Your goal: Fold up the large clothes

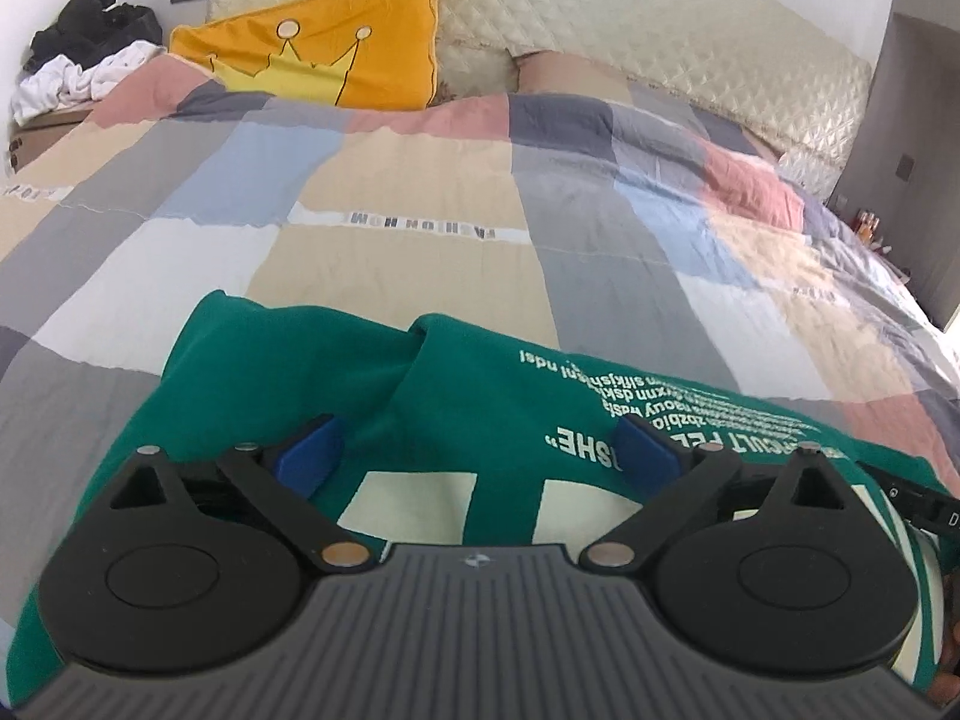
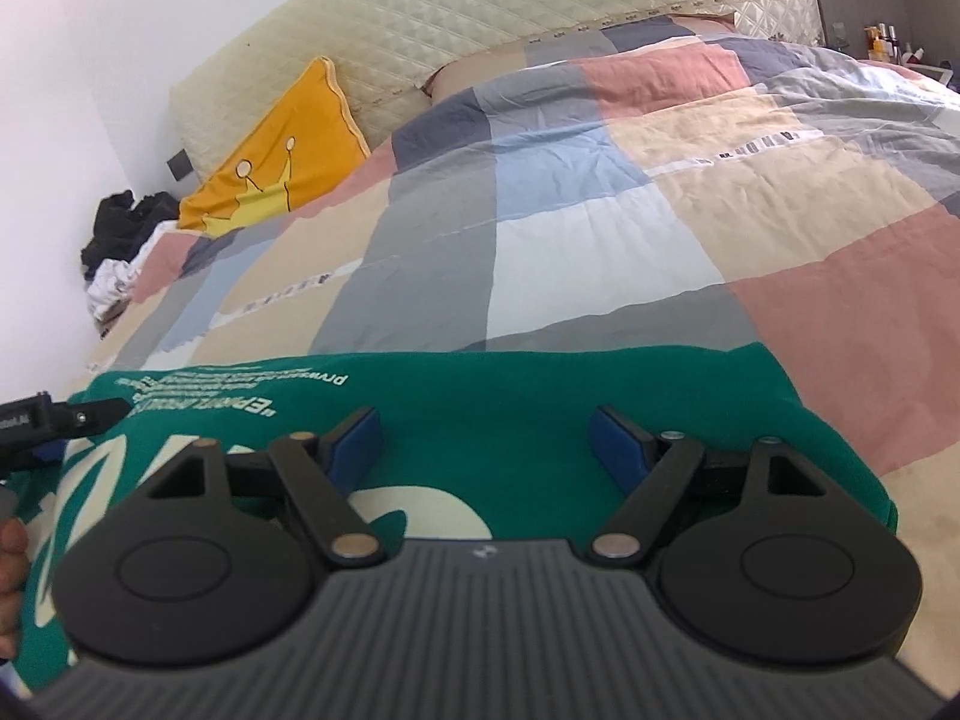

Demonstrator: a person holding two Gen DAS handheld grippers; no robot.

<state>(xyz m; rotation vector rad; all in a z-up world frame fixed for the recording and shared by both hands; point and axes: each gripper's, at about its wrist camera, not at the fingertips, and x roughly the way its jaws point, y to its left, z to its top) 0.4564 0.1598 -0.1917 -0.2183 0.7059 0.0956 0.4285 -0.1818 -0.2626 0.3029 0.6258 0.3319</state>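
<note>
A green sweatshirt (image 1: 480, 372) with white lettering and cream shapes lies on the patchwork duvet (image 1: 408, 192), a fold ridge running up its middle. In the left wrist view my left gripper (image 1: 480, 438) hovers just over it, jaws wide apart, blue pads (image 1: 312, 450) clear of the cloth. The right wrist view shows the same sweatshirt (image 2: 480, 384) spread flat under my right gripper (image 2: 486, 426), which is open with nothing pinched. The left gripper's black tip (image 2: 60, 417) pokes in at that view's left edge. A hand (image 2: 9, 576) shows below it.
A yellow crown cushion (image 1: 324, 48) leans on the quilted headboard (image 1: 630, 18). A heap of black and white clothes (image 1: 84, 54) sits at the bed's far left. Bottles on a side table (image 2: 882, 39) stand at the far right. The duvet (image 2: 600, 210) stretches ahead.
</note>
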